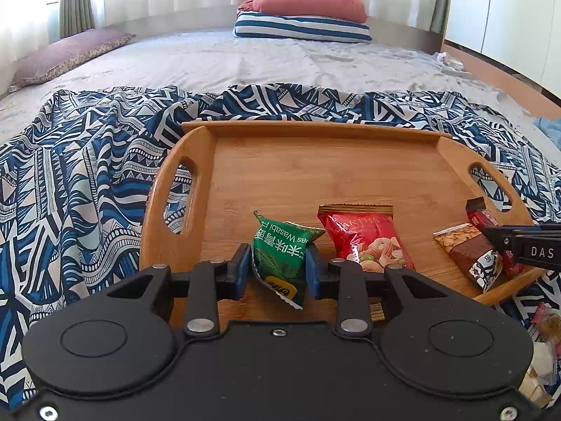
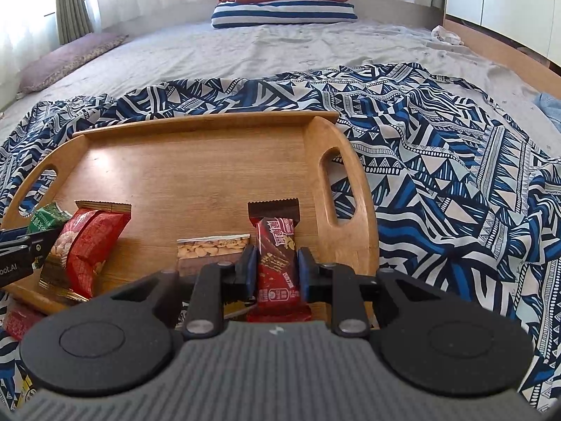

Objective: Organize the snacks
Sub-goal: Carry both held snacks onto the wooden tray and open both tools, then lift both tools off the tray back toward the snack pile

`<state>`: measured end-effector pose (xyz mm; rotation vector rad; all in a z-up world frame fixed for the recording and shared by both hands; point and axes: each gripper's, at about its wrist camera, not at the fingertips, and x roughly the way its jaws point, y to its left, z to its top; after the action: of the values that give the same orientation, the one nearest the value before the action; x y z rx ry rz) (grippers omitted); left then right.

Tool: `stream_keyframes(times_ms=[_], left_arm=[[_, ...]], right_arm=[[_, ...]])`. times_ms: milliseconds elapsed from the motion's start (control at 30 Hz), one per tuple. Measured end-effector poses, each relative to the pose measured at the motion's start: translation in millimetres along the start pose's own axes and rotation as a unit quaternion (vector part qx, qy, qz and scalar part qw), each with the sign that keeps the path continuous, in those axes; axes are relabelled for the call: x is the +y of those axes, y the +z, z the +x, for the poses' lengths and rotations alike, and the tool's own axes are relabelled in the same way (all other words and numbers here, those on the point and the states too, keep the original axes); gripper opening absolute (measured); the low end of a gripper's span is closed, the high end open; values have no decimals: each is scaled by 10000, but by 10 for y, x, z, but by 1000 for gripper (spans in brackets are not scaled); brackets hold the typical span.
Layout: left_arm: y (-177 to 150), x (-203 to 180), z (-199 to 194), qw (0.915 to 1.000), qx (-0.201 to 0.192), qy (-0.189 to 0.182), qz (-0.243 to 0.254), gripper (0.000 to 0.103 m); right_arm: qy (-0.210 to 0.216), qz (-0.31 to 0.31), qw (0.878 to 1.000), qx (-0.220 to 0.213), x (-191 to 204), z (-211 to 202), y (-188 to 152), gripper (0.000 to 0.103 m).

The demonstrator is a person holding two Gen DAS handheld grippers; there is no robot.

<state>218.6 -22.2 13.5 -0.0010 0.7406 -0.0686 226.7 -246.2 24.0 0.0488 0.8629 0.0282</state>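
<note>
In the left wrist view, the left gripper (image 1: 278, 270) is seen clenched on the green wasabi pea packet (image 1: 280, 258), over the near edge of the wooden tray (image 1: 280, 129). The packet's long axis runs away from the claw, towards the tray's middle. It is crinkled, with a yellow patch below. The red nut bag (image 1: 364, 238) lies just beside it, on the right.

In the right wrist view, the right gripper (image 2: 275, 270) is seen grasping the red wafer bar (image 2: 277, 263), which is upright between the pads, near the tray's right handle. The peanut bar (image 2: 210, 249) lies just left of it.
</note>
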Motion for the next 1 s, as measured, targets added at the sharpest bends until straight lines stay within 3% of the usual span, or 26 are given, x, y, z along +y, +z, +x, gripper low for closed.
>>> stream_keyframes(times_ms=[367,400,433,567,733,1000], left_arm=[[-9,-1,-2,10000,-18,-7,5,33],[-10,4,-20,10000,-42,-27,-18,38],[-9,7,-42,10000,-72,-37,-28,46],[-1,6,-191,9995,-290,-28,105,57],[-3,42,-417,9985,-511,-153,146,83],[-177,35,-862,9952,-807,-428,354,98]], right_arm=[[-13,-21,10000,-1,6,1,-3,33],[-8,-14,10000,-2,6,1,-3,35],[0,2,10000,-6,5,-1,-5,44],[13,77,10000,-42,-15,-34,-14,52],[7,41,9998,-208,-40,-183,-19,66],[140,-17,9987,-497,-112,-513,-114,85]])
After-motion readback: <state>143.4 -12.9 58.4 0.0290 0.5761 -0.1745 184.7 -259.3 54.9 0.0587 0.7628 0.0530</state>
